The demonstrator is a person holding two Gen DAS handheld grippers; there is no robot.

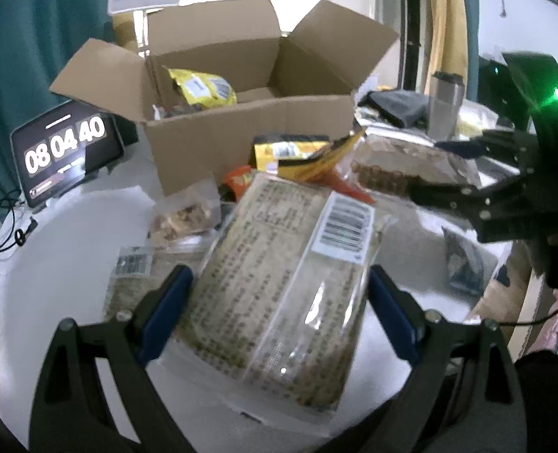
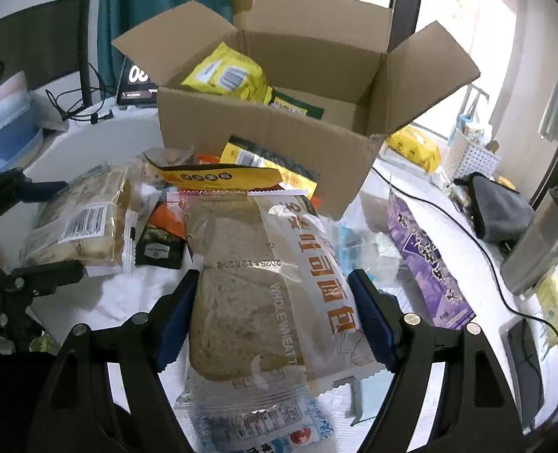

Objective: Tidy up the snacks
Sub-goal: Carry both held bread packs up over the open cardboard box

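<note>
My left gripper [image 1: 279, 283] is shut on a clear-wrapped cake pack with a barcode [image 1: 290, 264] and holds it above the table. It also shows in the right wrist view [image 2: 86, 222]. My right gripper [image 2: 273, 290] is shut on a whole wheat bread bag [image 2: 263, 294], which also shows in the left wrist view [image 1: 411, 166]. An open cardboard box [image 1: 248, 128] stands behind, with a yellow snack bag [image 1: 203, 88] inside. The box also shows in the right wrist view [image 2: 279, 132], with the yellow bag [image 2: 229, 71] in it.
Loose snacks lie before the box: a yellow-black packet [image 2: 218, 175], an orange-black packet [image 2: 163, 241], a nut bag [image 1: 184, 219], a purple pack [image 2: 426, 260]. A clock tablet [image 1: 65, 151] stands left. A steel flask [image 2: 543, 241], grey pouch [image 2: 498, 207] and cables lie right.
</note>
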